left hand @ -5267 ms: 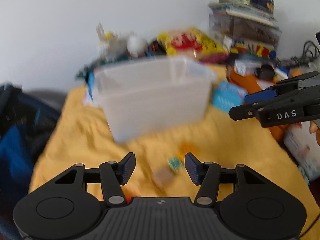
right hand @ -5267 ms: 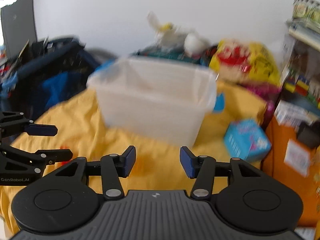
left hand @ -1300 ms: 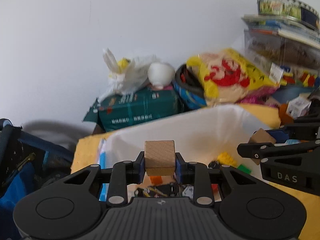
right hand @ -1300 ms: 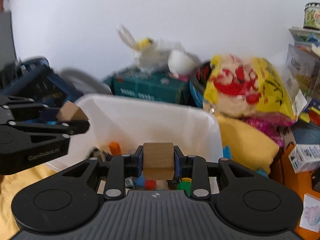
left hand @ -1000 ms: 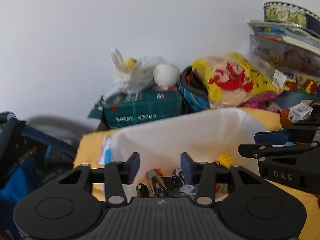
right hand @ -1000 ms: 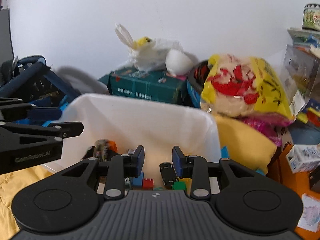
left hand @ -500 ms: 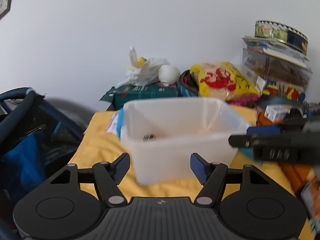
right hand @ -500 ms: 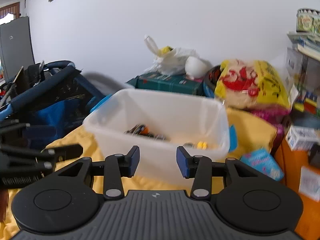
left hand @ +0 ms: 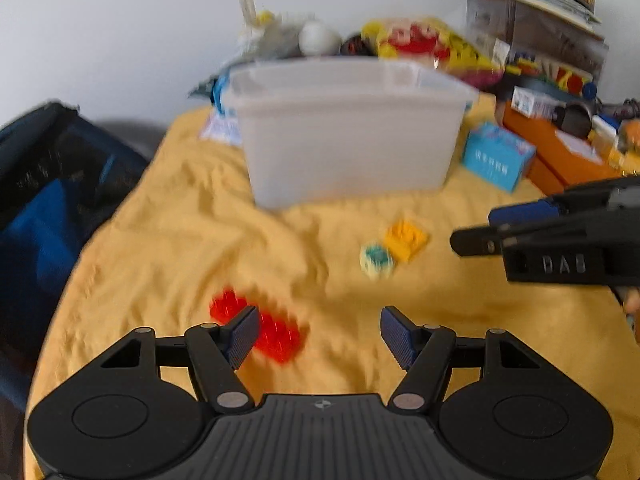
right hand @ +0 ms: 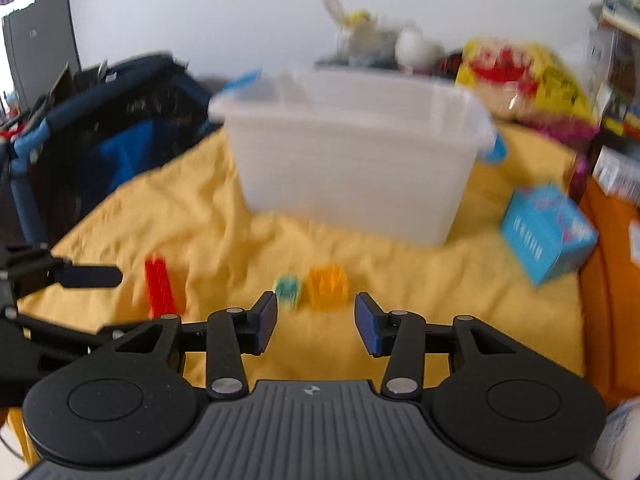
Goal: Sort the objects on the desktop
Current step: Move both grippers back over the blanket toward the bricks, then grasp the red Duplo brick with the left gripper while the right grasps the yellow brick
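Both my grippers were empty here. My left gripper (left hand: 316,332) had its jaws spread wide, and the red brick (left hand: 260,322) sat right by its left finger, long axis slanting toward the cloth's (left hand: 168,220) near edge. My right gripper (right hand: 316,320), jaws just opened with nothing between, had the orange brick (right hand: 328,286) and teal piece (right hand: 287,290) just ahead. Bin (left hand: 344,136) further back, mid-cloth.
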A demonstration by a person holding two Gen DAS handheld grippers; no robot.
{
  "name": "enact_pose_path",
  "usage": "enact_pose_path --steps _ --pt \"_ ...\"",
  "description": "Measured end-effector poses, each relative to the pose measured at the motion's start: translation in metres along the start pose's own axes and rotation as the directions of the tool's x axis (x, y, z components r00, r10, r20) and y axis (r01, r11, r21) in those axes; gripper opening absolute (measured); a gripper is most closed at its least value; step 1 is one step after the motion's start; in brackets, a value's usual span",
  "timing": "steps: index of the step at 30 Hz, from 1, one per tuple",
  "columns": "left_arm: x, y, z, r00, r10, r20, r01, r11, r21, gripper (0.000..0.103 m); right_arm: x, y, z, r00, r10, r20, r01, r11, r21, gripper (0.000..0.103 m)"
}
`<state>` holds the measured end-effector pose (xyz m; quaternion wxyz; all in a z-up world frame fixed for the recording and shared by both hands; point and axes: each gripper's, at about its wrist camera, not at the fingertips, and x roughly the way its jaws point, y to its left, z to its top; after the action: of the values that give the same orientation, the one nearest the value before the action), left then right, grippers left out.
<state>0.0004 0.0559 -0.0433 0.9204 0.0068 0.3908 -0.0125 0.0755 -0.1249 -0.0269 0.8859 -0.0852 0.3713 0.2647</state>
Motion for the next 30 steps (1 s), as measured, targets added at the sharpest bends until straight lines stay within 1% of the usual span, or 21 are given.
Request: enact_pose_path --steps 2,6,8,9,11,13,15,16,17,18,19,20,21,22,23,24,25,26,27,28,30 --pt "0.001 0.002 -0.008 1.000 0.006 -0.013 -0.006 1.000 -0.016 0.070 0.003 0.002 -0.010 1.000 0.004 -0.025 -0.004 1.000 0.001 0.047" --pt "0.008 0.008 -0.015 0.998 0.049 -0.028 -0.050 0.998 -0.036 0.070 0.006 0.005 -0.021 0.998 0.008 -0.055 -0.008 1.000 0.006 0.047" --pt "0.011 0.016 -0.013 0.998 0.052 -0.031 -0.055 0.995 -0.087 0.070 0.006 0.007 -0.022 0.998 0.007 -0.060 -0.007 1.000 -0.001 0.047" --pt "0.014 0.022 -0.011 0.998 0.049 -0.035 -0.054 0.990 -0.133 0.070 0.006 0.008 -0.023 0.998 0.002 -0.059 -0.002 1.000 -0.007 0.047" --pt "0.023 0.030 -0.004 0.999 0.030 -0.033 -0.036 0.979 -0.199 0.070 0.008 0.009 -0.024 0.998 -0.009 -0.060 0.009 1.000 -0.008 0.047" --pt "0.040 0.033 0.004 0.994 0.083 -0.075 -0.099 0.966 -0.239 0.070 0.010 0.006 -0.025 0.998 -0.013 -0.069 0.014 1.000 0.010 0.047" --pt "0.059 0.035 0.007 0.991 0.053 -0.121 -0.085 0.956 -0.280 0.068 0.013 0.005 -0.027 0.997 -0.018 -0.078 0.019 1.000 0.019 0.047" --pt "0.066 0.035 0.007 0.987 0.065 -0.148 -0.104 0.955 -0.279 0.066 0.014 0.005 -0.028 0.996 -0.019 -0.082 0.021 1.000 0.020 0.047" --pt "0.071 0.037 0.005 0.982 0.080 -0.170 -0.126 0.952 -0.278 0.059 0.015 0.004 -0.028 0.996 -0.019 -0.085 0.021 1.000 0.021 0.047" --pt "0.072 0.042 0.002 0.984 0.073 -0.165 -0.119 0.949 -0.291 0.057 0.015 0.004 -0.028 0.996 -0.019 -0.085 0.021 1.000 0.019 0.047" --pt "0.070 0.048 -0.002 0.988 0.058 -0.141 -0.100 0.946 -0.308 0.053 0.015 0.005 -0.027 0.996 -0.020 -0.083 0.021 1.000 0.015 0.047" --pt "0.067 0.052 -0.004 0.990 0.053 -0.132 -0.093 0.946 -0.312 0.039 0.016 0.005 -0.026 0.997 -0.023 -0.080 0.024 1.000 0.008 0.047" --pt "0.064 0.055 -0.006 0.990 0.050 -0.128 -0.087 0.950 -0.301 0.030 0.017 0.006 -0.025 0.997 -0.027 -0.074 0.026 1.000 -0.004 0.047" --pt "0.061 0.058 -0.006 0.992 0.021 -0.122 -0.056 0.955 -0.292 0.028 0.018 0.006 -0.023 0.997 -0.031 -0.069 0.030 0.999 -0.017 0.047" --pt "0.054 0.060 -0.006 0.994 -0.021 -0.111 -0.011 0.960 -0.280 0.028 0.020 0.006 -0.021 0.997 -0.038 -0.063 0.037 0.999 -0.029 0.047" --pt "0.049 0.058 -0.006 0.994 -0.036 -0.108 0.008 0.967 -0.255 0.028 0.022 0.006 -0.019 0.997 -0.047 -0.054 0.045 0.998 -0.046 0.047" --pt "0.043 0.054 -0.005 0.992 -0.058 -0.108 0.032 0.973 -0.228 0.028 0.025 0.006 -0.016 0.998 -0.052 -0.047 0.049 0.997 -0.062 0.047" --pt "0.037 0.050 -0.005 0.989 -0.096 -0.108 0.071 0.974 -0.216 0.028 0.028 0.006 -0.014 0.998 -0.055 -0.039 0.052 0.995 -0.083 0.047" --pt "0.030 0.044 -0.006 0.984 -0.147 -0.103 0.123 0.970 -0.212 0.028 0.032 0.007 -0.011 0.998 -0.064 -0.029 0.061 0.992 -0.110 0.047" --pt "0.025 0.036 -0.006 0.974 -0.201 -0.107 0.176 0.964 -0.199 0.028 0.036 0.009 -0.008 0.997 -0.072 -0.015 0.070 0.987 -0.143 0.046" --pt "0.023 0.018 -0.011 0.955 -0.263 -0.136 0.240 0.956 -0.166 0.028 0.045 0.014 -0.004 0.994 -0.102 0.026 0.106 0.968 -0.226 0.045"
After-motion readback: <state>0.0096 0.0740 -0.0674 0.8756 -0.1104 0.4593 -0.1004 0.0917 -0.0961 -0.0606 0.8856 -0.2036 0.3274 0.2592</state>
